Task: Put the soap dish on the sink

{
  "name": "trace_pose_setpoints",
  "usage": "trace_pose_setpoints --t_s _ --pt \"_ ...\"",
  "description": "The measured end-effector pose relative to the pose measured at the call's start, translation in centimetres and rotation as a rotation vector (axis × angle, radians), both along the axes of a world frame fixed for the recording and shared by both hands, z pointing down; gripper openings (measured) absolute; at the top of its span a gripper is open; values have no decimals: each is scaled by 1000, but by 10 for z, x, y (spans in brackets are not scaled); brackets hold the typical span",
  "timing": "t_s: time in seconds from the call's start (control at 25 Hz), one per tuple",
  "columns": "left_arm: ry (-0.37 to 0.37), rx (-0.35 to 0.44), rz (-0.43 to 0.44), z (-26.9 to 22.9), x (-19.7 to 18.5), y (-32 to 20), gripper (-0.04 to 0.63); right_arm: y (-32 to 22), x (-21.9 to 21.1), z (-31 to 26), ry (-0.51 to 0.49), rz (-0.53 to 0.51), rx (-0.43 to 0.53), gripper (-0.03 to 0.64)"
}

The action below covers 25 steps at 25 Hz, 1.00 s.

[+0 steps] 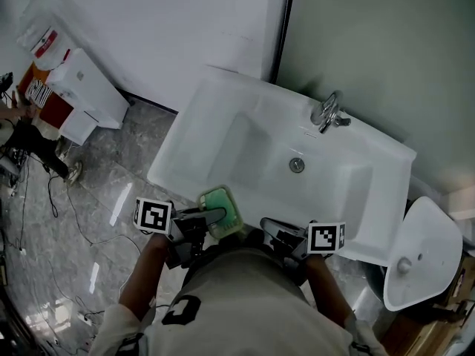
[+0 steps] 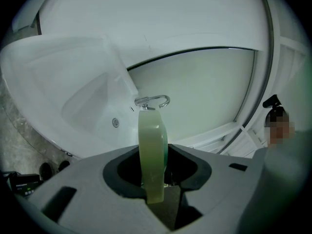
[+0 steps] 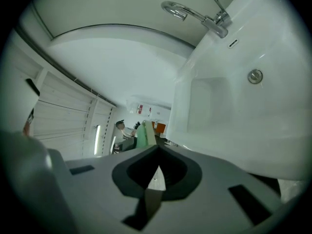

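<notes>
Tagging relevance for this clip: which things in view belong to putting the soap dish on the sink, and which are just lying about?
Belong to the job: green soap dish, clamped in the left gripper; white sink.
Just lying about: loose basin on the floor, white unit by the wall.

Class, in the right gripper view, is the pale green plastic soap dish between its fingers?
No: the right gripper has its fingers together with nothing between; the pale green plastic soap dish is clamped in the left gripper.
</notes>
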<state>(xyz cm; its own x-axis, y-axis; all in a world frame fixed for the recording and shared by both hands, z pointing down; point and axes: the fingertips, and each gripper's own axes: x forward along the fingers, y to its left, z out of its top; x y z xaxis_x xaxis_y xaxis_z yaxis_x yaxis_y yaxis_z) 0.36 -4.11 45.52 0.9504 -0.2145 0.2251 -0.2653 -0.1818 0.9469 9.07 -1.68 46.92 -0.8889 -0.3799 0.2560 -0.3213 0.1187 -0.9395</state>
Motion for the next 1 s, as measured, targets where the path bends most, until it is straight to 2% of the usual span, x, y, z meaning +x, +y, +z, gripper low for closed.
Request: trace_pose_setpoints --t_s 0.2,0.32,0.44,0.6,0.88,1.0 --pt "-39 6 -20 -1 4 -7 147 -2 6 9 -24 -39 -28 9" --pt "-80 36 -6 -3 1 -12 147 -3 5 8 -33 -56 -27 9" --pt "-89 35 1 -5 -4 -18 147 -9 3 1 -42 -47 1 9" --pt "-94 48 24 -4 -13 -34 147 -16 4 4 -16 -7 -21 9" --pt "-89 51 102 7 -52 -68 147 -46 -24 6 6 80 -28 9" --pt "-97 64 139 11 -75 -86 147 -61 -49 1 13 71 8 9"
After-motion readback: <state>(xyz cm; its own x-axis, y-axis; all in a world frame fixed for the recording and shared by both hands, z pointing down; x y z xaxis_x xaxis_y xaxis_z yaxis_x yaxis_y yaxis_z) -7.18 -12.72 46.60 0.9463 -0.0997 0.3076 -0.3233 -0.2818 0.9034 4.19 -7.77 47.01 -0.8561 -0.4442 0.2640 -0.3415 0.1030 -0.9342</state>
